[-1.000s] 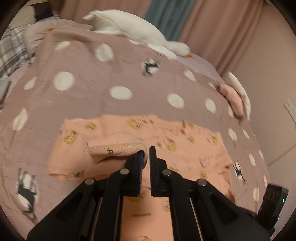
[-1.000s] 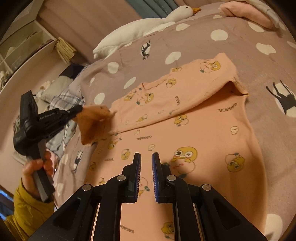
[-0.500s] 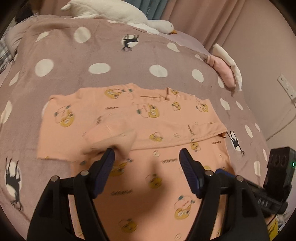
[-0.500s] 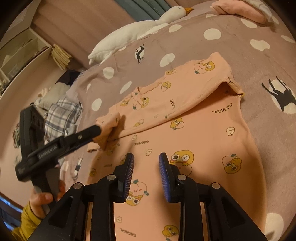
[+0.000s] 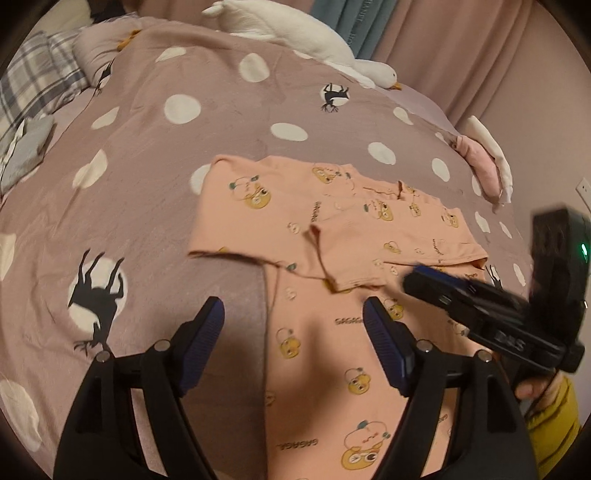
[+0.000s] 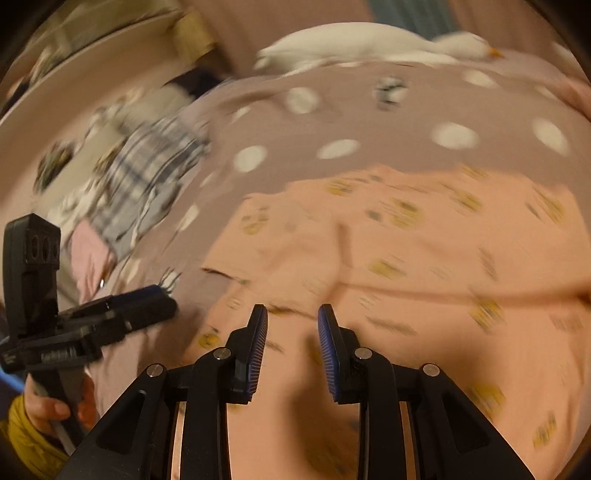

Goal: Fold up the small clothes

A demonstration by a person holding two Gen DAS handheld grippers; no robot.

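Note:
A peach child's top [image 5: 332,229] with yellow cartoon prints lies flat on the spotted bedspread [image 5: 166,166]. One sleeve [image 5: 369,251] is folded in across its chest. My left gripper [image 5: 291,306] hovers over the top's left edge. Its jaws are opening wide and grip nothing. The right gripper [image 5: 443,291] reaches in from the right of that view, blurred. In the right wrist view, which is smeared by motion, my right gripper [image 6: 291,310] stands slightly open above the top [image 6: 406,258], empty. The left gripper [image 6: 147,302] shows at the lower left, held by a hand.
A white goose plush [image 5: 295,33] lies along the far edge of the bed. Plaid cloth [image 5: 33,81] and a grey folded piece [image 5: 26,147] sit at the left. Pink and white folded clothes [image 5: 480,166] rest at the right edge.
The left gripper let go of the sleeve cuff, opened wide and drew back leftward; the sleeve now lies folded on the top. The right gripper opened a little and swung across.

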